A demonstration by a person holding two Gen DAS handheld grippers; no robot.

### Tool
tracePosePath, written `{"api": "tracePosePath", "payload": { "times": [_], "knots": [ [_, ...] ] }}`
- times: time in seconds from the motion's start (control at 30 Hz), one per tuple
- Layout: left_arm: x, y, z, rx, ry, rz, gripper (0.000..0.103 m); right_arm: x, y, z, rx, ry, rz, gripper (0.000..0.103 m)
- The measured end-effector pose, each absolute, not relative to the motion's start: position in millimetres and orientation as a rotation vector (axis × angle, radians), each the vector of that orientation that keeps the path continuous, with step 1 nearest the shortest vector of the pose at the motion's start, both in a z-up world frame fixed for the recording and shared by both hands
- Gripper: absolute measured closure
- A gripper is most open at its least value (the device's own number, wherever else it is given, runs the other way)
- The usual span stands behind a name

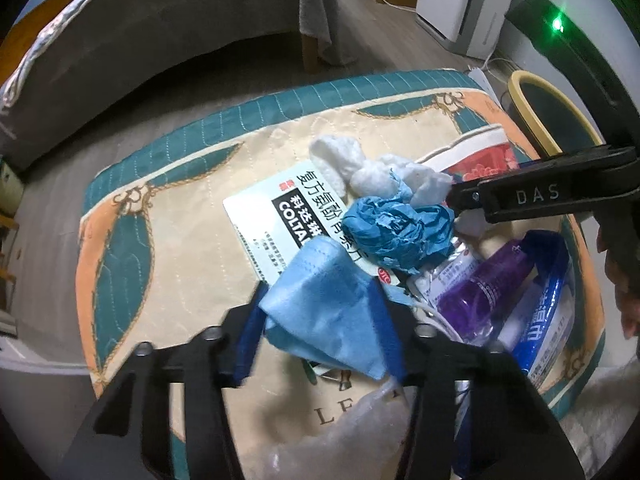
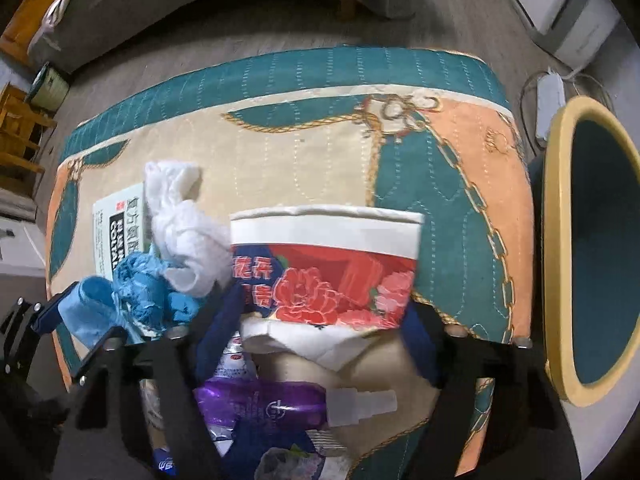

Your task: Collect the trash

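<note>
Trash lies heaped on a quilted teal, cream and orange cushion [image 1: 168,248]. My left gripper [image 1: 320,314] is shut on a light blue face mask [image 1: 320,300], its blue pads pressing both sides. My right gripper [image 2: 320,324] is shut on a flattened paper cup [image 2: 328,264] printed with red flowers, gripping its lower end. Beside them lie a crumpled blue paper [image 1: 396,232], white tissue wads [image 2: 180,220], a white medicine box [image 1: 264,208] and a purple spray bottle [image 2: 264,400]. One finger of the right gripper [image 1: 520,196] reaches in from the right in the left wrist view.
A bin with a yellow rim and dark teal inside [image 2: 560,240] stands just right of the cushion. A blue wipes pack [image 1: 548,320] lies at the cushion's right edge. Grey floor, a grey sofa [image 1: 160,40] and a white appliance [image 1: 460,4] lie beyond.
</note>
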State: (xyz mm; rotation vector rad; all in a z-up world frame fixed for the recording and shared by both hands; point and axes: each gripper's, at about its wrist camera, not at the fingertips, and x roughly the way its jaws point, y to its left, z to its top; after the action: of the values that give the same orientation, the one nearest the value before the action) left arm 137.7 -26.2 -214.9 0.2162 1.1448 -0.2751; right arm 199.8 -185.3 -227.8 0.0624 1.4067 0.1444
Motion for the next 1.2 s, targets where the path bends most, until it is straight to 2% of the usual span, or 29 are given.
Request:
{"api": "tracePosePath", "payload": {
  "times": [0.03,0.1,0.2,0.43,0.47,0.9,1.2],
  "knots": [
    [137.3,-26.8,-215.2,0.220,1.147,-0.277,0.062,199.0,-184.9,-226.8,0.069,1.403,0.140,0.044],
    [136.2,-28.4,-214.1,0.240,1.142,-0.274,0.070,200.0,-186.8,-221.0,0.085,1.389,0.142,0.058],
    [135.8,-27.0,-210.0,0.230,1.143,-0.281,0.076,200.4,-191.0,-212.8,0.118,1.375,0.153,0.067],
    [133.6,-26.2,-186.6,0.200,1.092,-0.299,0.083,195.2,-193.6,-182.0,0.132,1.310,0.232,0.089],
    [132.5,-26.1,-181.6,0.202,1.078,-0.296,0.084,194.0,-191.3,-174.5,0.105,1.287,0.236,0.096],
    [132.5,-22.4,-104.8,0.184,0.832,-0.246,0.084,182.5,-199.5,-84.4,0.051,1.018,0.275,0.096],
    [140.7,-30.3,-73.6,0.157,0.753,-0.227,0.084,178.6,-229.2,-56.7,0.072,0.934,0.241,0.096]
  ]
}}
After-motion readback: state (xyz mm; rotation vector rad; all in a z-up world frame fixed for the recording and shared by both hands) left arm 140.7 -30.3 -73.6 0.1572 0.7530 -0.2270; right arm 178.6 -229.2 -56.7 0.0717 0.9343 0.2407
